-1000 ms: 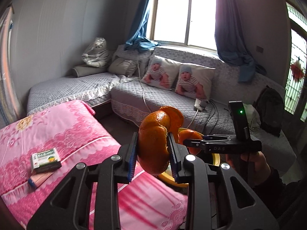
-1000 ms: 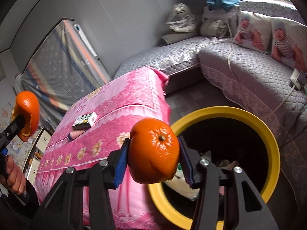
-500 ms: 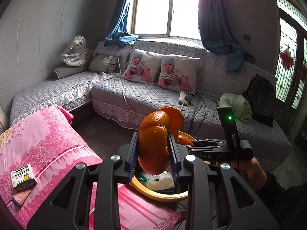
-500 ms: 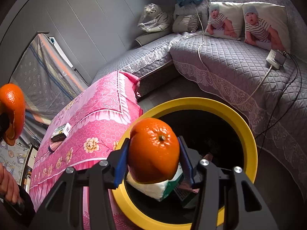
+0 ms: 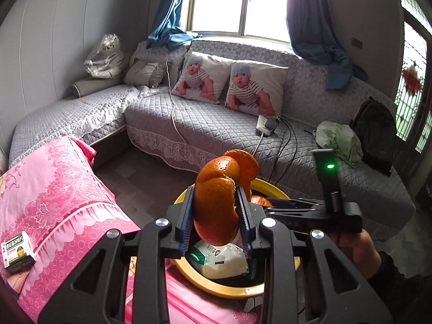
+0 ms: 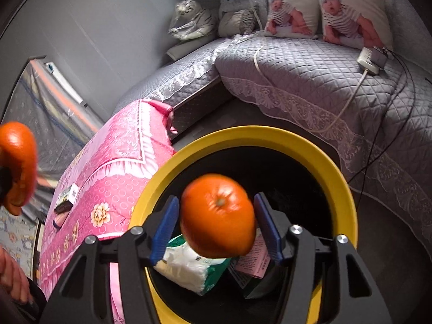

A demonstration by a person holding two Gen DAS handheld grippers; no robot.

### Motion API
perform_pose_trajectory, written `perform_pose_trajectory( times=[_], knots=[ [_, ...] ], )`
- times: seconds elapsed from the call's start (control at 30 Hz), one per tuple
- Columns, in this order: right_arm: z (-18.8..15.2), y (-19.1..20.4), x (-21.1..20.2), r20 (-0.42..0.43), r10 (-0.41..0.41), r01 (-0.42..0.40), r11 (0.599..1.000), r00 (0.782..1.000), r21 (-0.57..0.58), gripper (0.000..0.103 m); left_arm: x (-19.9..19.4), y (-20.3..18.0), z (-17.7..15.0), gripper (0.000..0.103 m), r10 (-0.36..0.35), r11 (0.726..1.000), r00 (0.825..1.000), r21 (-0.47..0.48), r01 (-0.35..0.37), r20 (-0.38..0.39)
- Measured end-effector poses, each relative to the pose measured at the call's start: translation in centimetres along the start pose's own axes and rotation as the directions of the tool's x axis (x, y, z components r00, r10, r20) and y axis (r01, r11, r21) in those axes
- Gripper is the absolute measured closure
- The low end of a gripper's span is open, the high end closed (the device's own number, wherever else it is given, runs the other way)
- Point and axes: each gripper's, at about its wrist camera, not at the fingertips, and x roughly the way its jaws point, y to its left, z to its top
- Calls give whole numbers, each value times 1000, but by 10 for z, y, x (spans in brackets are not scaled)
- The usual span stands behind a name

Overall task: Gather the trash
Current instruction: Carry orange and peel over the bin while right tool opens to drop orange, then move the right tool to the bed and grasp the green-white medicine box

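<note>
The right claw [image 6: 216,225] is spread wide, both blue pads standing clear of the whole orange [image 6: 218,216] that sits between them; the fruit is slightly blurred and touches neither pad, so the claw has let go. Directly below it gapes the yellow-rimmed bin [image 6: 334,167], its dark inside holding a white and green tissue pack [image 6: 189,267] and a pink carton [image 6: 252,264] under the fruit.

The left claw [image 5: 216,220] is clenched on a piece of orange peel [image 5: 217,202], which is squeezed between the pads and stands up above the fingertips. The peel is curled, torn at the edge and dimpled, with a second lobe folded behind it. Just beyond and below this claw lies the same bin, and to the right of it the right claw's body with its green light reaches in over the rim.

To the left of both claws runs the surface with the pink floral cloth [image 5: 54,197], carrying a small green and white box [image 5: 17,251] well apart from the bin. Beyond the bin stretches a grey quilted sofa [image 5: 216,124] with two baby-print cushions [image 5: 229,86] and a white power strip [image 5: 263,125] with trailing cables.
</note>
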Motion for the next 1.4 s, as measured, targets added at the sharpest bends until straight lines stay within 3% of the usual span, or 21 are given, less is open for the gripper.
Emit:
perform_pose_trajectory(
  times=[0.07,0.23,0.3,0.37,0.43,0.47,0.6,0.73,0.83,0.9,1.0,1.13,1.23,1.3,1.33,1.4],
  knots=[
    [0,-9,-10,29,-10,9,999,1000,32,35,16,2,-2,75,-1,1000,1000,-2,1,-24],
    [-1,-33,-47,117,-12,1,996,993,93,29,50,5,-12,70,-20,1000,995,-26,17,-95],
    [-2,-39,-59,146,-16,2,995,989,101,26,56,7,-16,59,-31,999,994,-39,27,-102],
    [-3,-45,-69,170,-22,5,995,985,102,25,55,10,-21,27,-23,998,996,-54,18,-87],
    [-4,-49,-75,184,-29,11,995,982,98,25,50,15,-23,12,-4,997,998,-82,-1,-56],
    [-4,-49,-77,190,-29,11,995,981,95,25,45,19,-24,9,10,995,999,-101,-14,-40],
    [-3,-43,-81,201,-1,-11,998,980,56,25,22,40,-27,9,44,986,999,-163,-45,-6],
    [-2,-3,-78,195,72,-53,993,978,-102,25,-21,71,-31,9,83,975,995,-210,-70,53],
    [-2,49,-71,161,159,-107,950,974,-292,25,-65,103,-43,8,132,960,986,-260,-101,102],
    [-6,92,-64,125,213,-139,888,969,-439,25,-93,124,-56,8,181,944,976,-299,-138,121],
    [-15,148,-51,46,292,-208,774,955,-598,25,-142,157,-84,8,293,907,946,-354,-228,142],
    [-26,218,-26,-92,345,-295,604,934,-740,25,-202,197,-134,8,434,829,893,-443,-342,122],
    [-36,273,-2,-227,360,-382,452,905,-806,25,-237,222,-171,8,483,769,870,-523,-368,98],
    [-43,304,12,-299,347,-421,360,889,-832,25,-251,234,-191,9,501,732,861,-570,-372,83],
    [-46,322,23,-346,329,-444,298,879,-845,25,-258,240,-201,9,502,715,861,-597,-363,78],
    [-55,352,41,-407,282,-471,212,869,-856,25,-267,247,-213,9,502,692,861,-634,-345,79]
  ],
)
